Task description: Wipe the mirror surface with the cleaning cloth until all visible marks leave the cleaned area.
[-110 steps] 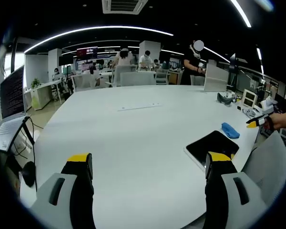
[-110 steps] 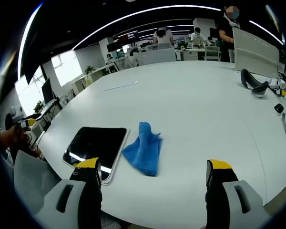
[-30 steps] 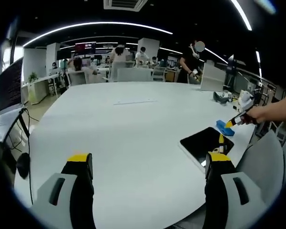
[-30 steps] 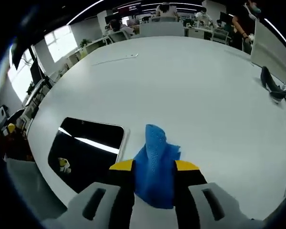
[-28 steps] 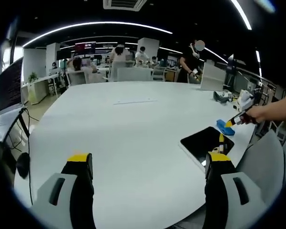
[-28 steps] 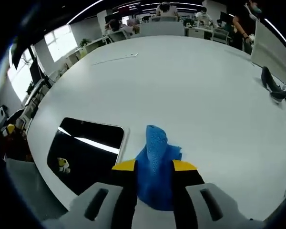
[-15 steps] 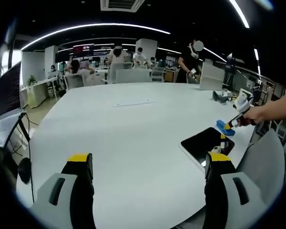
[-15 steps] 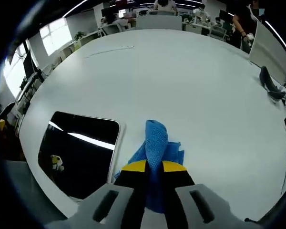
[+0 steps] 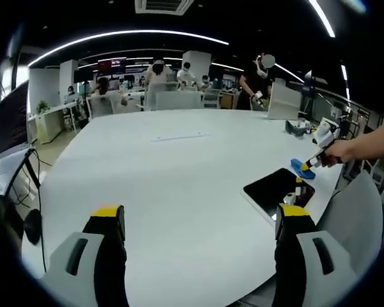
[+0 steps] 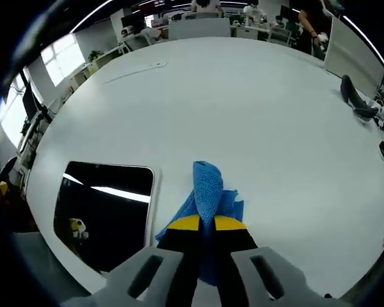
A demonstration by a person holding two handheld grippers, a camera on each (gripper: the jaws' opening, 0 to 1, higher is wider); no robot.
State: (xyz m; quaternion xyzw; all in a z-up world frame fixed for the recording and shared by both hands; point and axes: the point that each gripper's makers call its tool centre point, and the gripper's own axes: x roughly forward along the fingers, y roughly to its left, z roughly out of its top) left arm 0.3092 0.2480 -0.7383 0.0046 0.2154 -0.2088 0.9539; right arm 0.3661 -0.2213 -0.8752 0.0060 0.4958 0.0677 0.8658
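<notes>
Both jaws of the right hand-held gripper have just closed on the crumpled blue cleaning cloth, beside the dark rectangular mirror on the white bench. Wiping can begin; the left hand-held gripper stays wide, holding nothing.

We see the right gripper with its yellow-tipped jaws pinched together on the crumpled blue cleaning cloth; a fold of cloth stands up just past the tips. The cloth's lower part is on the round white table, just beside the right edge of the flat dark rectangular mirror with a pale frame. The mirror reflects a bright ceiling light strip and a small yellow shape. A dark curved object sits well apart near the table's far right.
</notes>
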